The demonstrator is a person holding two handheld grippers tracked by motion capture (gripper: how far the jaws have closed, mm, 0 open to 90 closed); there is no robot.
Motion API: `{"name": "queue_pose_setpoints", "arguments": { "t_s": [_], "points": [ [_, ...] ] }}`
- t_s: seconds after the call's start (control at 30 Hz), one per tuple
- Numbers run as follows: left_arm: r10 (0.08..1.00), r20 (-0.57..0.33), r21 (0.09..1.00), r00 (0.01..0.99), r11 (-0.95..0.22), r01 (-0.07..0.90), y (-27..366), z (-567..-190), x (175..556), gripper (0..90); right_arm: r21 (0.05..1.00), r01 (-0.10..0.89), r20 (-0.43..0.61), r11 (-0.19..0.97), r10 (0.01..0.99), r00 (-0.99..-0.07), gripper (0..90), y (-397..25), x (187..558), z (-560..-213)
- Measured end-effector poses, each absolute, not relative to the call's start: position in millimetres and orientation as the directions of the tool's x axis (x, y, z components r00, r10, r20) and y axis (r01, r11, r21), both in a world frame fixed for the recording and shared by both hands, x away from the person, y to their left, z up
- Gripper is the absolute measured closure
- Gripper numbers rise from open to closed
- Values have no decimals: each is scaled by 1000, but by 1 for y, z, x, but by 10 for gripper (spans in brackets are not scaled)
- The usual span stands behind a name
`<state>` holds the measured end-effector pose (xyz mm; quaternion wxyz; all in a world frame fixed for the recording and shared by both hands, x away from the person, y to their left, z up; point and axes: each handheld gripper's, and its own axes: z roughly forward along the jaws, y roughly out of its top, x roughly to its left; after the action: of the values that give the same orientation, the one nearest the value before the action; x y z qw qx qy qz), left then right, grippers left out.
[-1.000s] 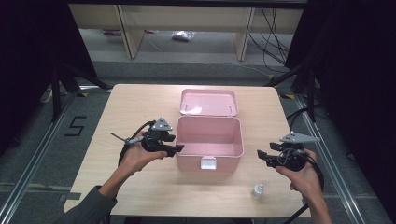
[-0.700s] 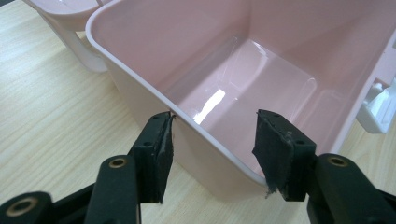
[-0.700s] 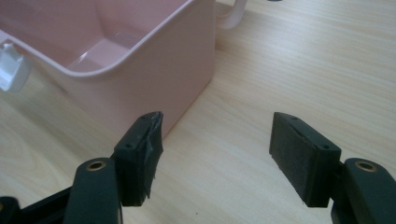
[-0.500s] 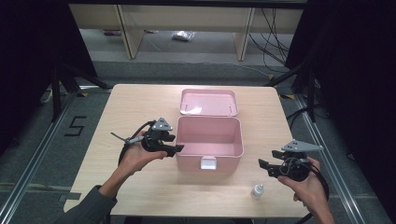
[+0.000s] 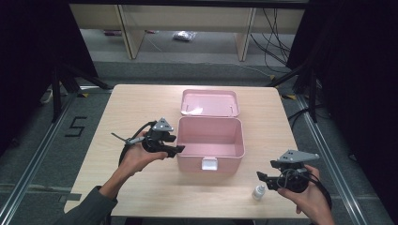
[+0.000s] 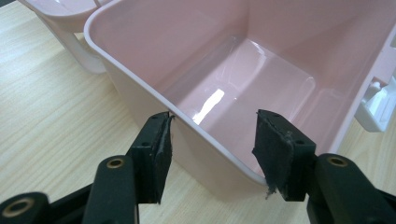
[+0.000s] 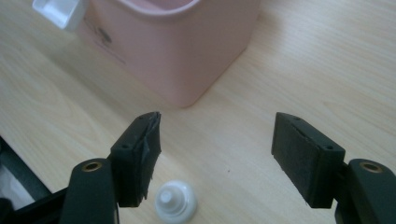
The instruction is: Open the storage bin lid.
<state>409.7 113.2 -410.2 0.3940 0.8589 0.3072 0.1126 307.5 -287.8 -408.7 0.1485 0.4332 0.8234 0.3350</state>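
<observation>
So: 1 pink box (image 5: 210, 145), 1 white bottle (image 5: 258, 191); both tongs, L (image 5: 177, 150) & R (image 5: 261, 177), gaping, nothing held.

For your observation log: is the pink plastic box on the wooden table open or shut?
Open: the pink plastic box shows a bare interior, its lid hinged back behind it.

Soft overhead light is falling evenly on the table (image 5: 141, 108), while the room around it is sinking into near-black. A white glare patch is shining off the floor of the pink box (image 6: 210, 100), and shadows under things are staying faint. The jaws are blurring slightly at the bottom edges of both gripper views.
</observation>
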Motion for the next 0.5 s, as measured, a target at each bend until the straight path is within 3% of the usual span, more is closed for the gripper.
{"name": "queue_pose_setpoints", "arguments": {
  "t_s": [0.37,0.5],
  "points": [
    [610,-42,745,791,-509,432,114,-409,410,460,616,594,-33,518,769,-638,335,-281,301,-418],
    [610,-42,744,791,-510,432,114,-409,410,461,580,643,17,500,782,-623,334,-275,297,-423]
  ]
}}
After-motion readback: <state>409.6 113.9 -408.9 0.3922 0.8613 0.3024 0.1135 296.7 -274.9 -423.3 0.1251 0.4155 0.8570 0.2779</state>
